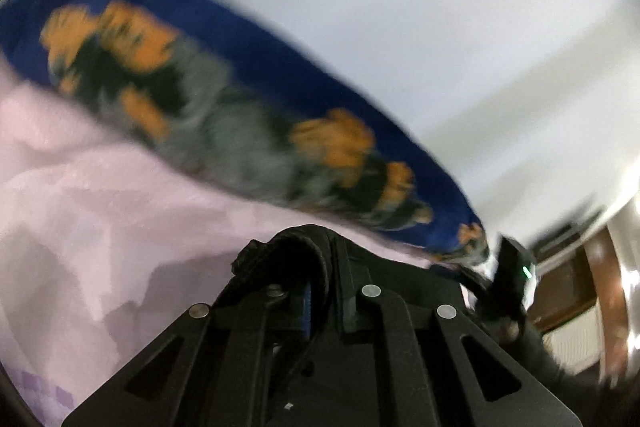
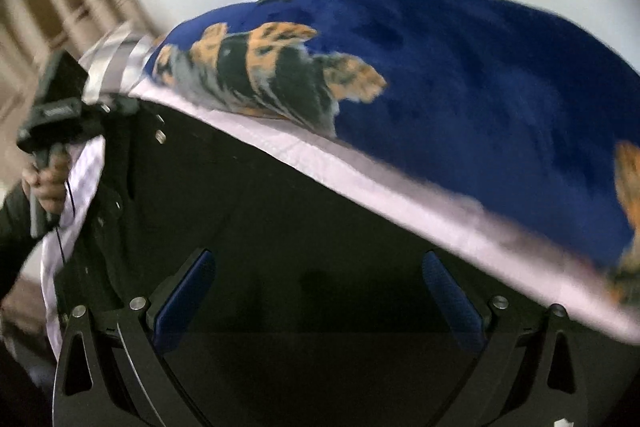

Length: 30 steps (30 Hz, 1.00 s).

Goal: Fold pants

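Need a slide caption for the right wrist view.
Open right tool above black pants on a pink sheet.

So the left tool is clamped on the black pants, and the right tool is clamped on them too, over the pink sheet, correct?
Not quite. The right tool is open, its blue pads spread apart above the black pants with nothing pinched, as the right wrist view shows. The left tool is indeed clamped on black fabric, over the pink sheet.

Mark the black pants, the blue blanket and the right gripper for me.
black pants point(image 2: 280, 211), right wrist view, flat middle of the cloth
blue blanket point(image 2: 460, 75), right wrist view, plain blue part
right gripper point(image 2: 320, 303), right wrist view, gap between open fingertips
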Available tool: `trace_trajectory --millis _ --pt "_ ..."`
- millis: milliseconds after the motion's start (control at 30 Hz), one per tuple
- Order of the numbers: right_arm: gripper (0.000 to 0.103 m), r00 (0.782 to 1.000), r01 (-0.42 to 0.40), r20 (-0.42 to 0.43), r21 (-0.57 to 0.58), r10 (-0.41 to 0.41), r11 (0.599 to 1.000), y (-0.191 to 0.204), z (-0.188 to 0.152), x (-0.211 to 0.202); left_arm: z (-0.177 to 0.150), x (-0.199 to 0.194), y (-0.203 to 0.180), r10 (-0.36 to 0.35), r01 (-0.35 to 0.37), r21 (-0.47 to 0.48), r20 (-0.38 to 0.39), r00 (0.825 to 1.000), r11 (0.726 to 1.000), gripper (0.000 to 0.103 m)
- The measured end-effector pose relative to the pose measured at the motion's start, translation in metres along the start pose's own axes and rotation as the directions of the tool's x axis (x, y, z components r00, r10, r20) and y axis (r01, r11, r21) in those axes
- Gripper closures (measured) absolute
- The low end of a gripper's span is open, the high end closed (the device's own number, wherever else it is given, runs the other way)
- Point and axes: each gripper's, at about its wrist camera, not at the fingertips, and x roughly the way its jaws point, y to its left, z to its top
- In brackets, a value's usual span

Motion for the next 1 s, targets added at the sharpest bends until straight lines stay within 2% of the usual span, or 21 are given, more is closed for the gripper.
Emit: trace_trajectory --millis 133,200,400,500,633,733,767,833,900,1000 --pt "0.0 0.992 -0.112 -0.065 -0.057 0.108 0.992 -0.016 0.016 0.008 -0.008 -0.017 -0.03 -0.031 0.029 0.096 0.022 0.999 0.995 0.095" --pt "0.001 0.979 -0.174 -0.118 -0.076 0.165 0.982 -0.026 0.024 0.016 -0.009 -0.027 -0.036 -0.048 0.044 0.121 0.029 0.998 0.992 0.095" --pt "0.015 0.923 -0.331 -0.239 -0.099 0.301 0.938 -0.041 0.033 0.029 -0.013 -0.055 -0.046 -0.104 0.094 0.151 0.063 0.993 0.984 0.095" --pt "0.026 0.903 -0.362 -0.296 -0.13 0.313 0.923 -0.042 0.03 0.033 -0.015 -0.063 -0.049 -0.105 0.092 0.147 0.083 0.991 0.985 0.095" --pt "0.049 0.902 -0.325 -0.343 -0.138 0.263 0.936 -0.063 0.016 0.033 -0.016 -0.062 -0.048 -0.075 0.063 0.134 0.089 0.993 0.989 0.095" --pt "0.064 0.913 -0.275 -0.342 -0.118 0.221 0.954 -0.078 0.006 0.026 -0.017 -0.061 -0.048 -0.052 0.041 0.14 0.081 0.995 0.989 0.095" --pt "0.066 0.921 -0.25 -0.336 -0.119 0.198 0.961 -0.082 0.003 0.023 -0.017 -0.059 -0.048 -0.04 0.029 0.142 0.079 0.996 0.989 0.095" --pt "0.083 0.936 -0.193 -0.32 -0.12 0.147 0.974 -0.086 -0.004 0.016 -0.016 -0.055 -0.047 -0.029 0.019 0.141 0.074 0.997 0.99 0.095" --pt "0.089 0.953 -0.131 -0.291 -0.141 0.086 0.981 -0.082 -0.01 0.005 -0.017 -0.053 -0.047 -0.003 -0.007 0.153 0.07 0.998 0.988 0.095" --pt "0.093 0.979 -0.038 -0.206 -0.18 0.0 0.983 -0.064 -0.018 -0.019 -0.02 -0.055 -0.052 0.045 -0.058 0.196 0.07 0.997 0.979 0.095"
